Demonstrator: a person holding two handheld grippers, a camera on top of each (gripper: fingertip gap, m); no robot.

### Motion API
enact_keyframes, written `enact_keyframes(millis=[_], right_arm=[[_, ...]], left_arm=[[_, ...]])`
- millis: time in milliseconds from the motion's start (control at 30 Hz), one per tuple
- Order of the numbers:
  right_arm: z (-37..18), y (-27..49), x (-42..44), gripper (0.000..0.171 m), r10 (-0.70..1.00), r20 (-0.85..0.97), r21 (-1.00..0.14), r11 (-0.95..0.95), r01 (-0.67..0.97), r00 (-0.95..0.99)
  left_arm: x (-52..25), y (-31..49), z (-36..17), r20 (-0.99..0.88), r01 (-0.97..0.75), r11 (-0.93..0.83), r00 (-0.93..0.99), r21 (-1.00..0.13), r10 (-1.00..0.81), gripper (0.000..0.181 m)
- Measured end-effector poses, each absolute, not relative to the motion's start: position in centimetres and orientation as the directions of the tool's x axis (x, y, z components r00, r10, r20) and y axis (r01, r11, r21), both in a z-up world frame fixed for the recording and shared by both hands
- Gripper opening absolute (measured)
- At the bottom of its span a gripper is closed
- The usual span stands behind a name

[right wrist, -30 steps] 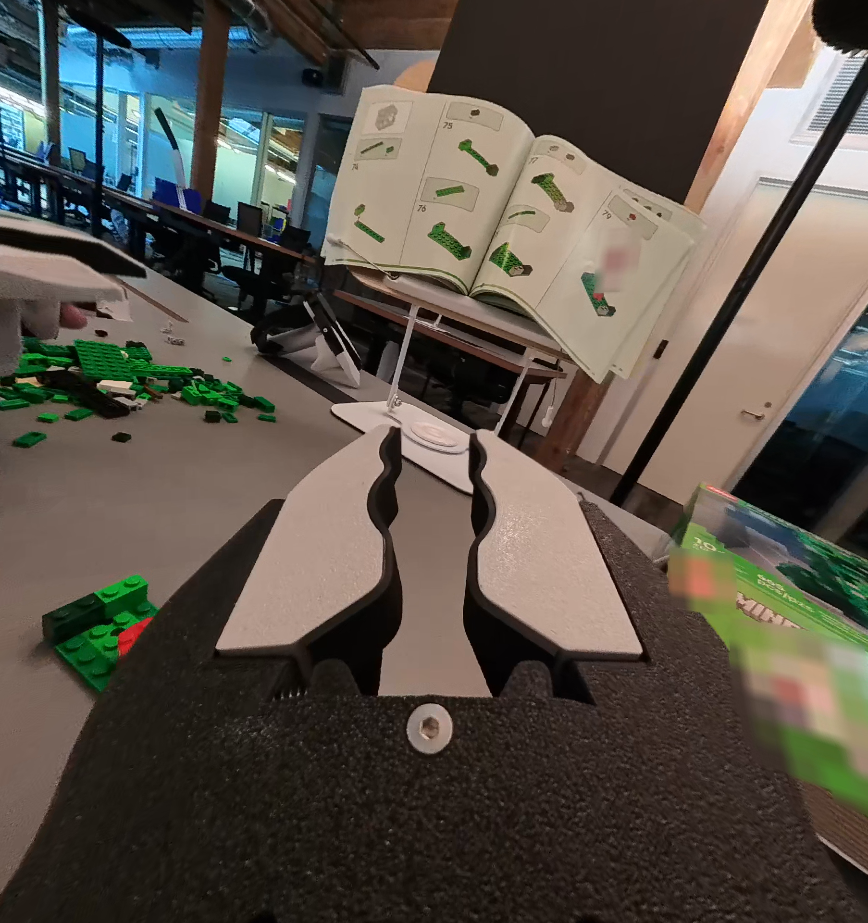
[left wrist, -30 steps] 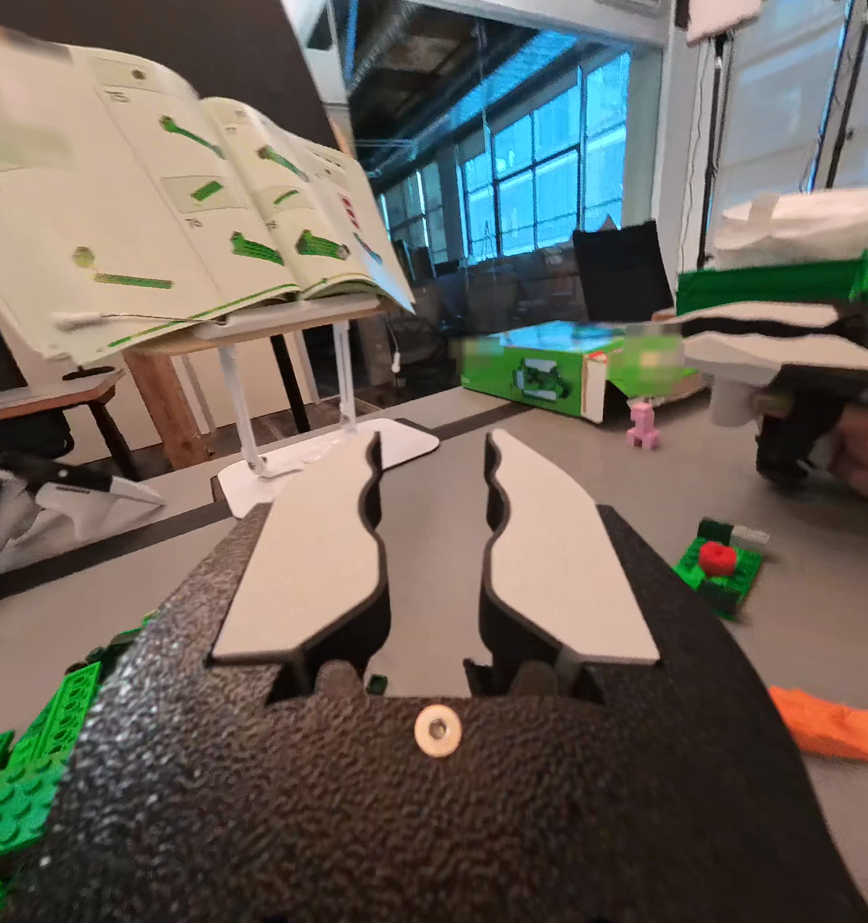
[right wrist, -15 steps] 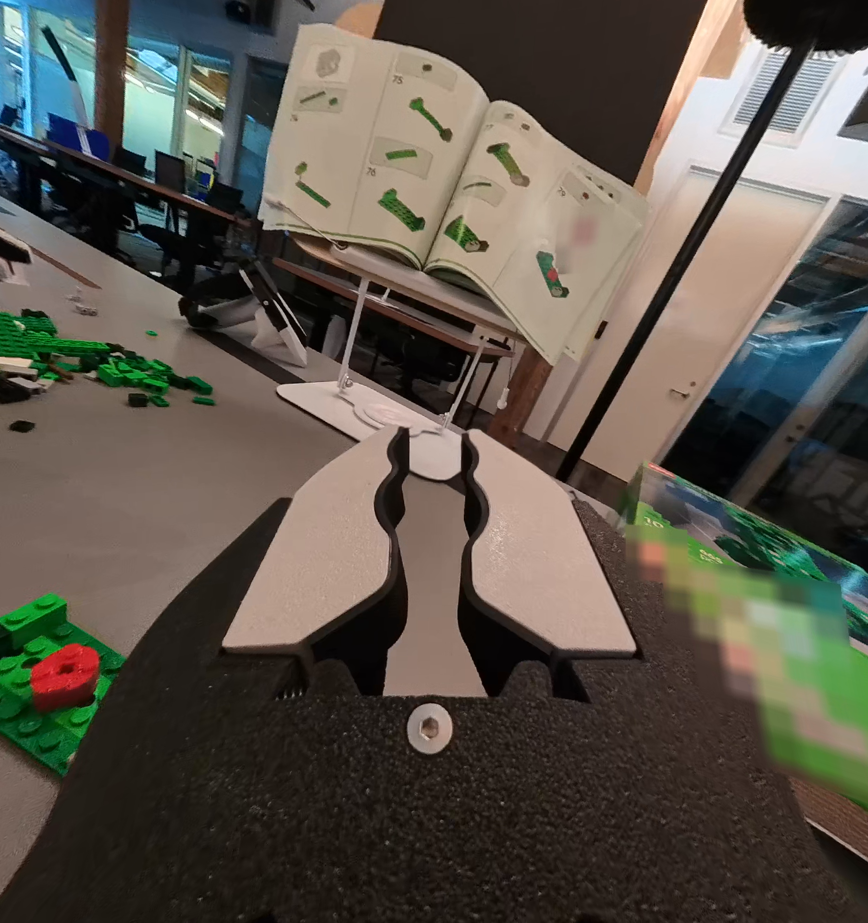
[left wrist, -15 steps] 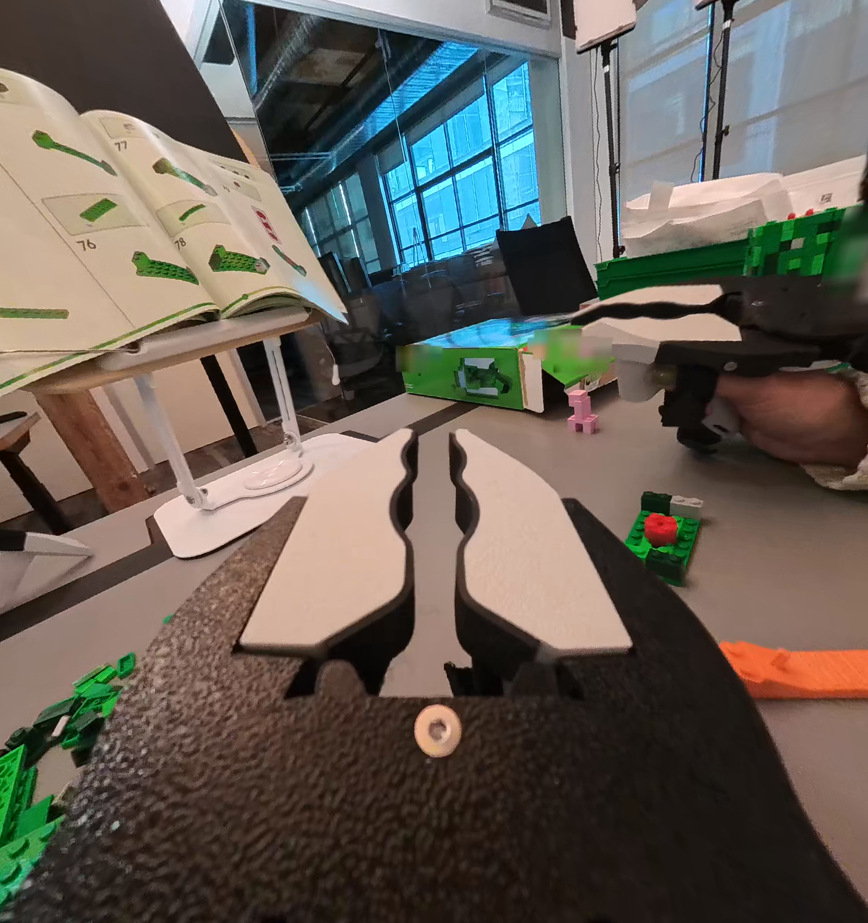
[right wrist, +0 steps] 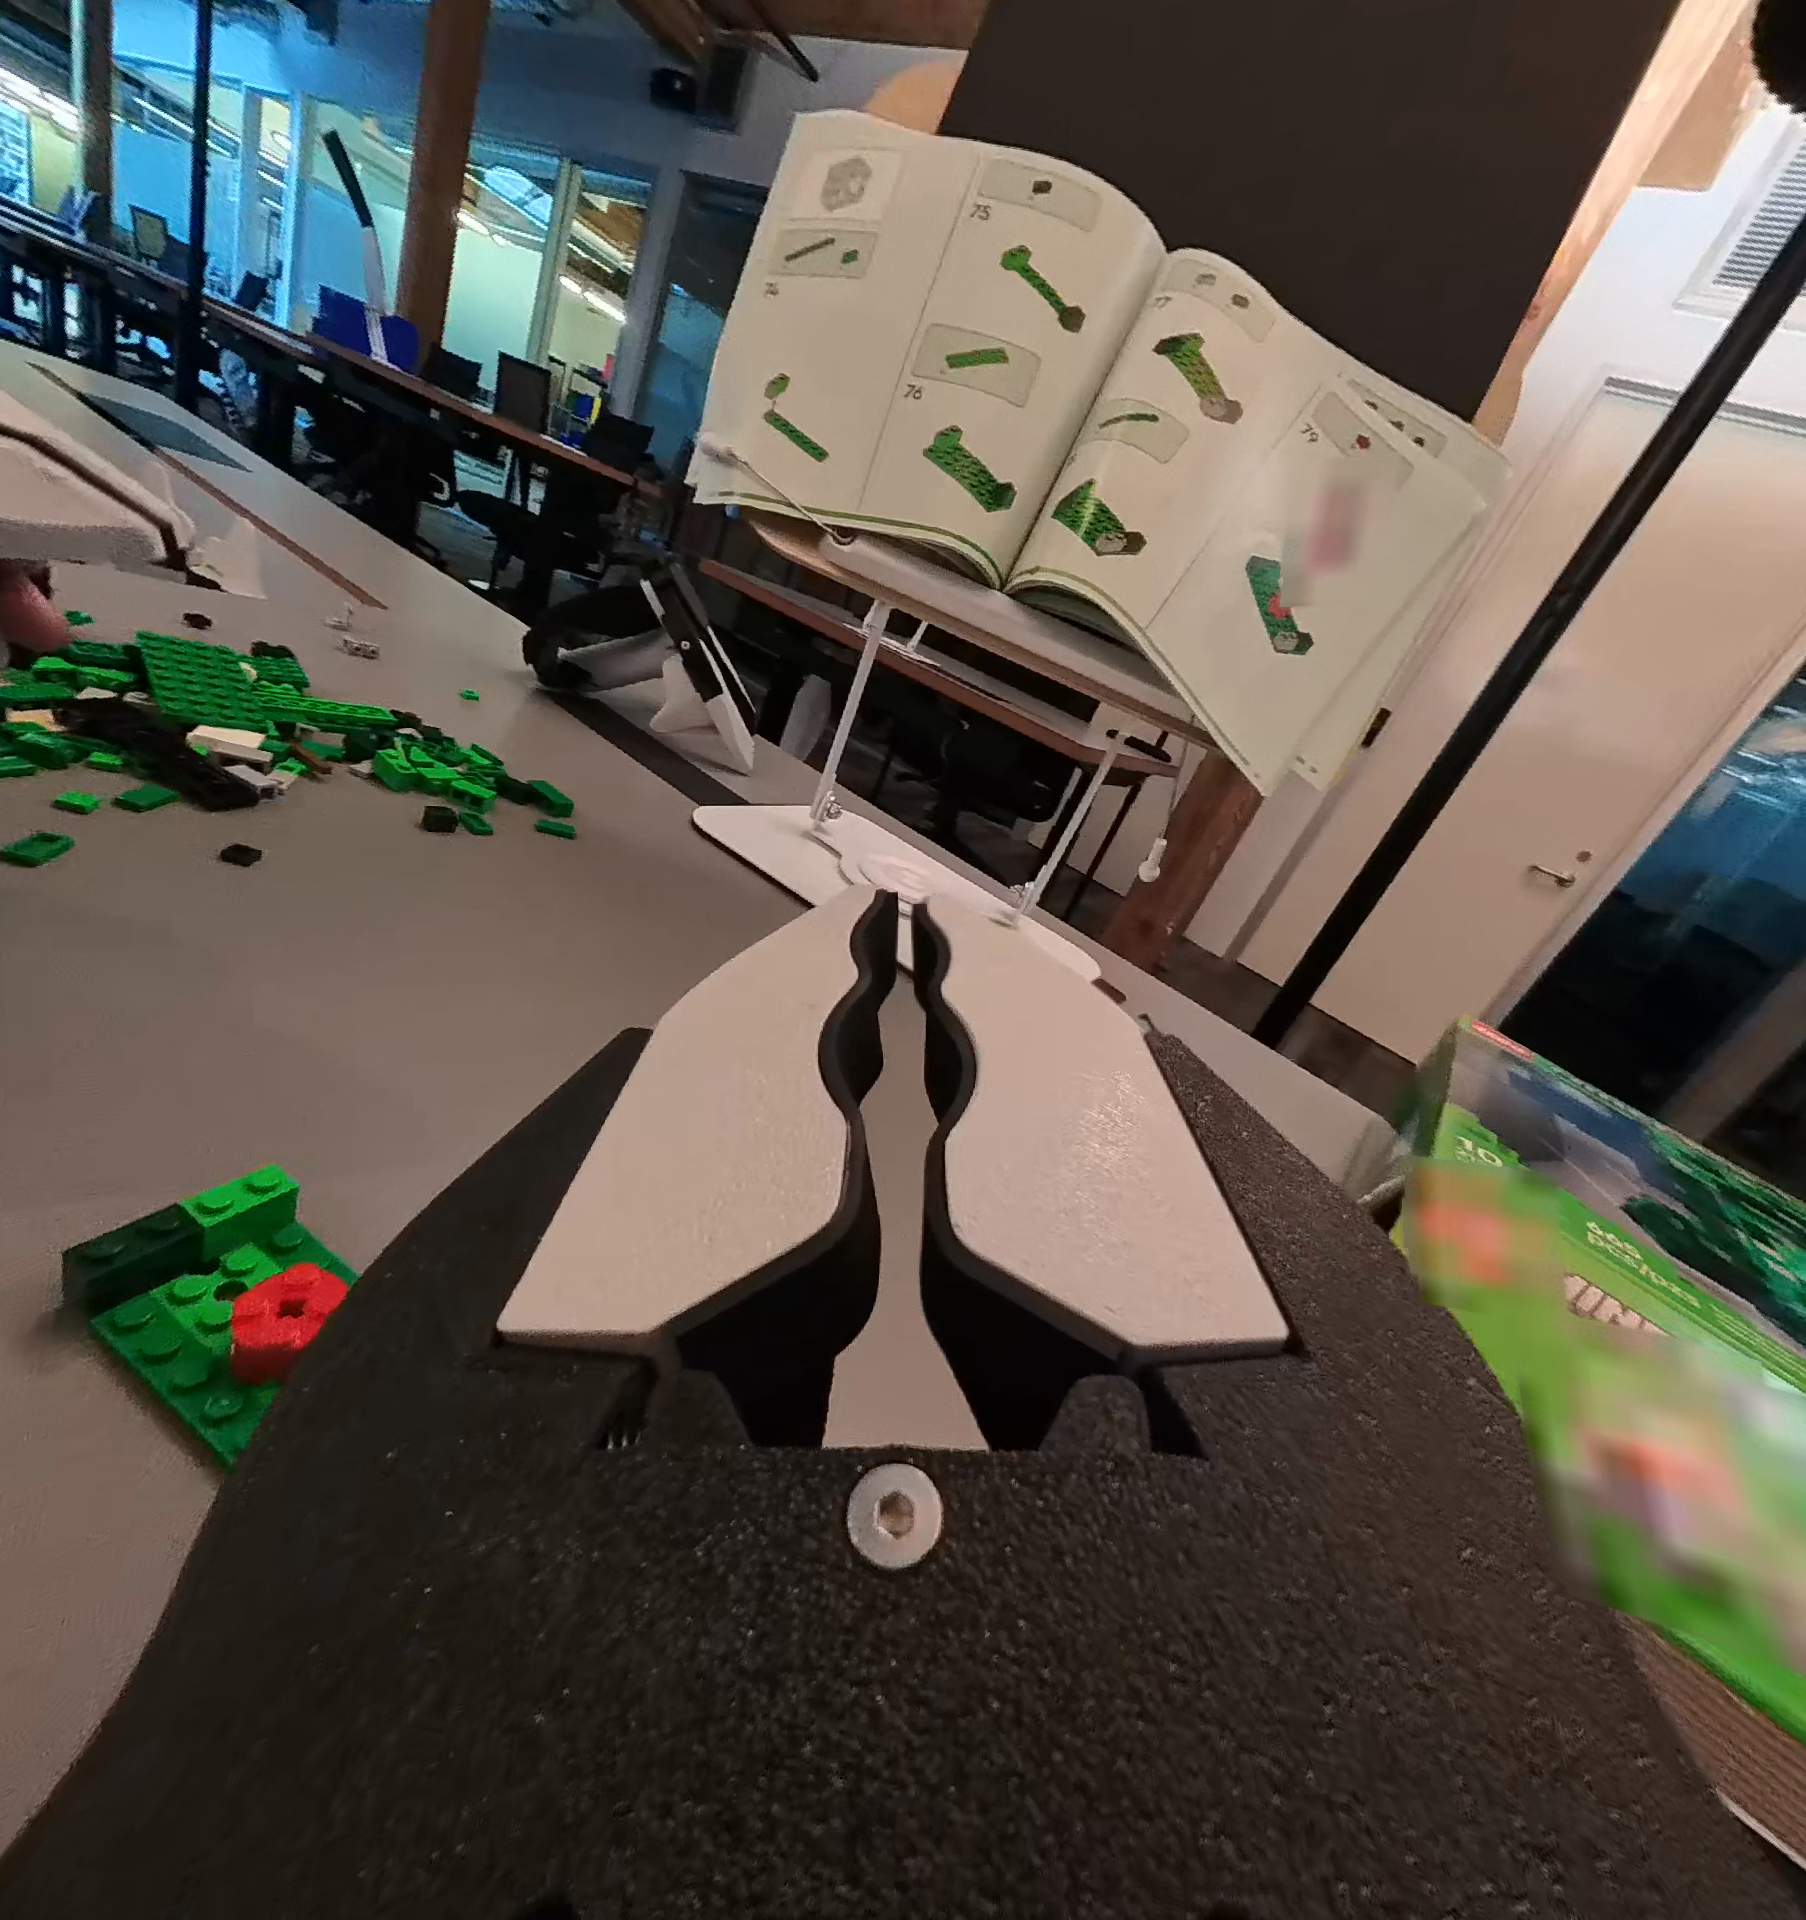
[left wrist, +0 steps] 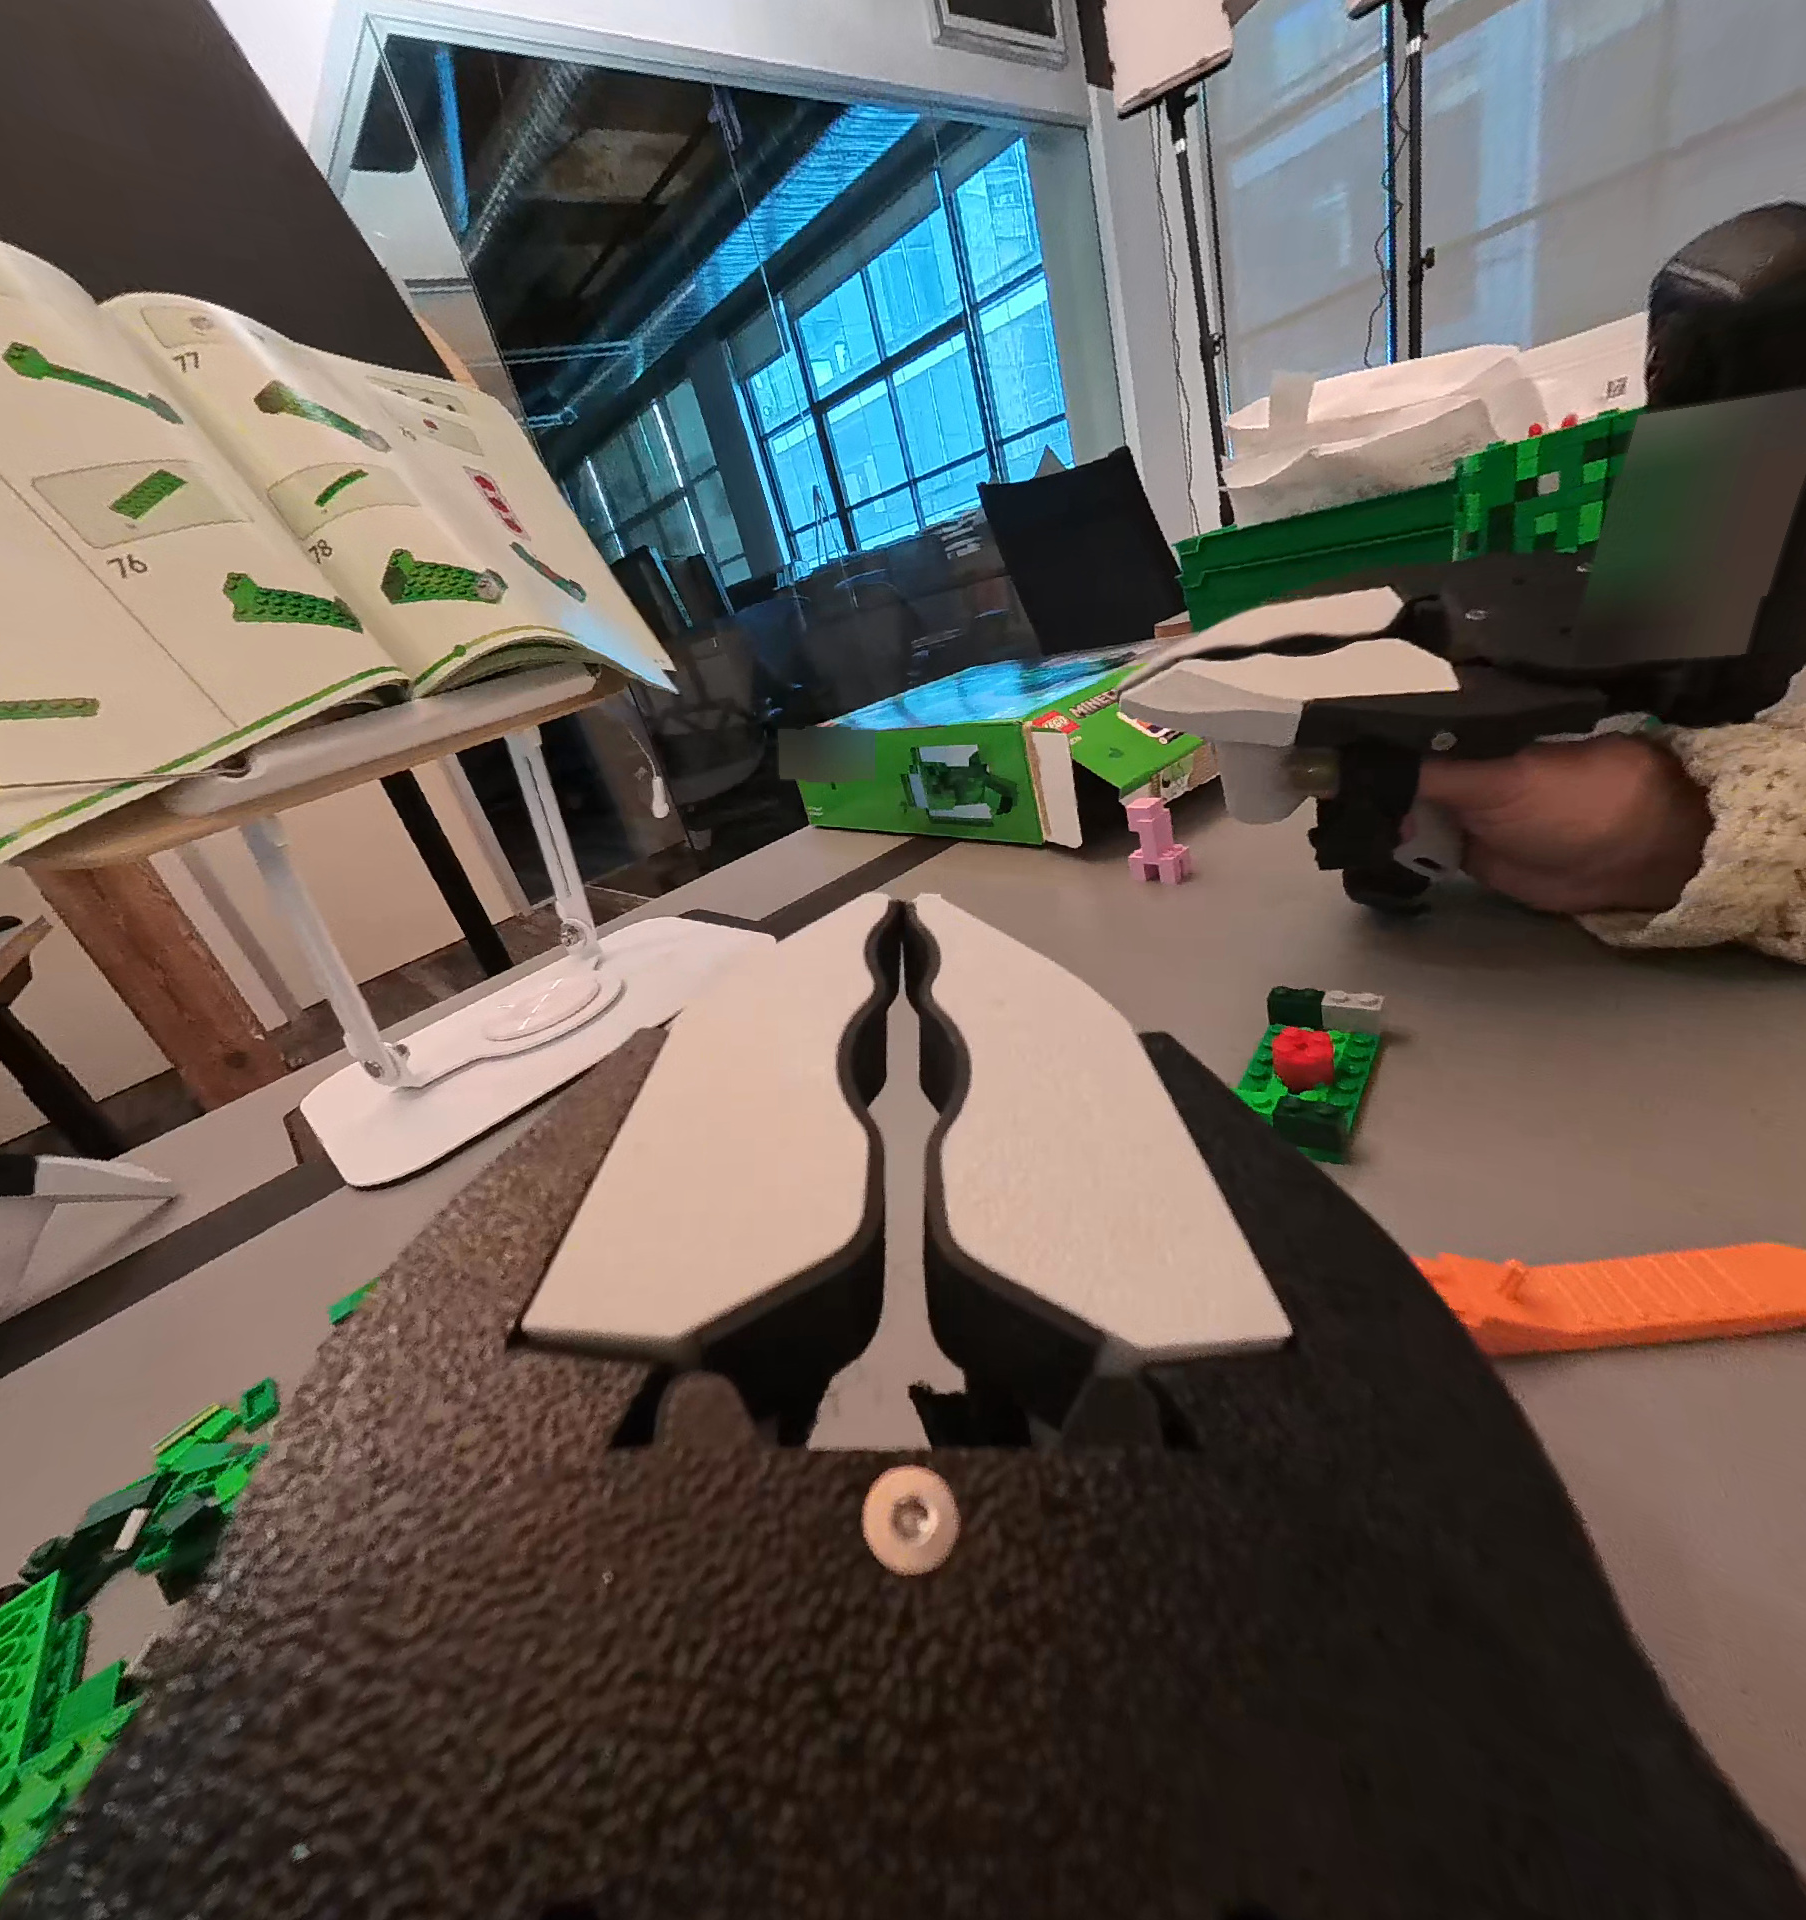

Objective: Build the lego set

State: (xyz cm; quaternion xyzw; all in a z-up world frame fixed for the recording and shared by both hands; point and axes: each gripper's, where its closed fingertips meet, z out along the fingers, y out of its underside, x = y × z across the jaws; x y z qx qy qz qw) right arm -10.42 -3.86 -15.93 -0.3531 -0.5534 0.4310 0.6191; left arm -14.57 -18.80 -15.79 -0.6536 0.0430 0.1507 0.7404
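The small green plastic brick plate with a red round stud piece (left wrist: pixel 1306 1070) is found on the grey worktop (left wrist: pixel 1605 1122), between both tools, untouched. The left claw (left wrist: pixel 904 914) and right claw (right wrist: pixel 897 904) are each drawn together on nothing. The assembly is judged light, rigid and smooth-sided; separation under twisting is possible. A hold across its long side edges is recommended.

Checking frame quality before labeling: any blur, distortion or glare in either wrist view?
Left wrist view: sharp, wide-angle bending at the edges; blue-tinted windows bright but not blown out. Right wrist view: table centre sharp, small green build slightly soft, green box motion-smeared apart from its mosaic patch; instruction book evenly lit, no glare.
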Motion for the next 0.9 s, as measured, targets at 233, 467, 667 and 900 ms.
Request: enact_keyframes(millis=[233, 467, 667, 900], right_arm=[[-16.0, -3.8, -10.4, 0.001, 0.930, 0.367, -0.920, 0.363, -0.145, 0.004], [-16.1, -4.0, -10.4, 0.000, 0.922, 0.388, -0.912, 0.384, -0.144, -0.002], [-16.2, -4.3, -10.5, 0.000, 0.913, 0.409, -0.904, 0.404, -0.139, -0.005], [-14.7, -4.9, -11.3, 0.008, 0.955, 0.295, -0.940, 0.284, -0.189, -0.035]], left_arm=[[-14.8, -19.0, -15.7, -0.224, -0.244, 0.113, 0.961, -0.963, 0.163, 0.000], [-14.6, -18.9, -15.7, -0.233, -0.252, 0.109, 0.960, -0.962, 0.157, 0.000], [-14.5, -18.9, -15.8, -0.238, -0.256, 0.107, 0.959, -0.961, 0.155, 0.000], [-14.7, -18.7, -15.7, -0.231, -0.251, 0.108, 0.958, -0.962, 0.168, 0.000]])
